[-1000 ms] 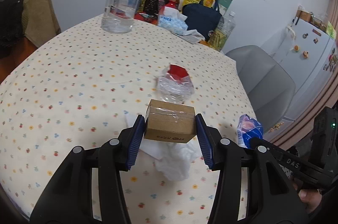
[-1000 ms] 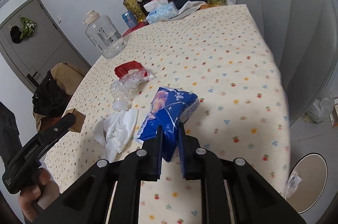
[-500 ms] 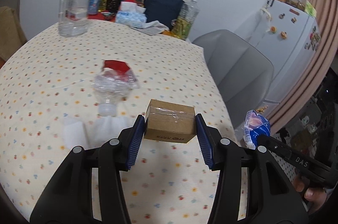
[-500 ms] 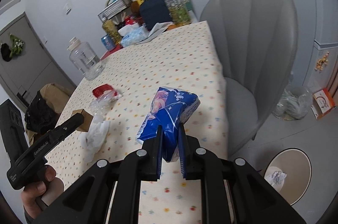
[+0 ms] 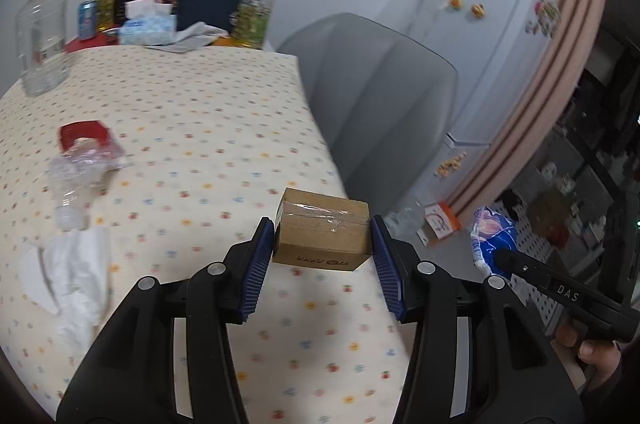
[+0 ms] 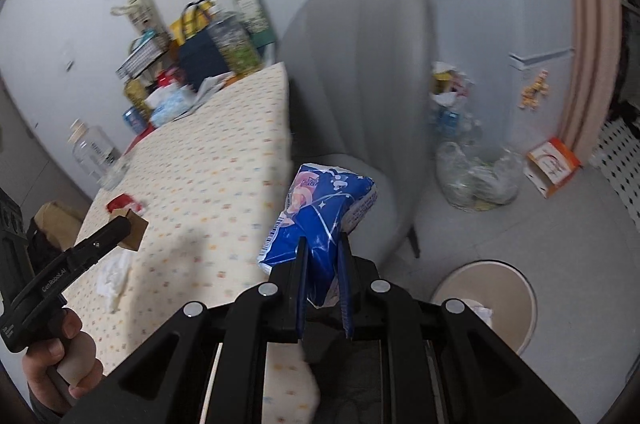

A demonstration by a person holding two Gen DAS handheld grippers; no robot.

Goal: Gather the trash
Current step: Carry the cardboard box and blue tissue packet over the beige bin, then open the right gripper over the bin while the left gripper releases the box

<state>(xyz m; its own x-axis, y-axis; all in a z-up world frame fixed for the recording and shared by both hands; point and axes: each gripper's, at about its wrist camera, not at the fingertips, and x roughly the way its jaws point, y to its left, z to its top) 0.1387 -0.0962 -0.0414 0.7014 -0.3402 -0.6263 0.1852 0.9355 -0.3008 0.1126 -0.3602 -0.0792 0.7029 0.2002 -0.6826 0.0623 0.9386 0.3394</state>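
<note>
Lighting's pretty flat and soft indoors on my feeds, no hard glare anywhere. Both views are smeared with motion blur, worst on the clutter behind the table [image 5: 192, 128] and on the fridge magnets [image 6: 534, 92]. Heavy fisheye bending, with black vignette in the corners. I can see a soft dark shadow on the tablecloth [image 6: 192, 244], left of the blue wrapper [image 6: 320, 220].

Two grippers are counted: the left gripper [image 5: 322, 256] at 6 o'clock and the right gripper [image 6: 324, 274] at 6 o'clock. One cardboard box [image 5: 322, 238], one blue wrapper [image 6: 324, 216], one crumpled tissue [image 5: 72, 276] at 8 o'clock, one crushed plastic bottle [image 5: 76, 176] at 9 o'clock, one big clear jar [image 5: 42, 36] at 10 o'clock, one grey chair [image 5: 376, 108], one fridge [image 5: 496, 36] at 2 o'clock and one round bin [image 6: 486, 300] at 4 o'clock are seen
</note>
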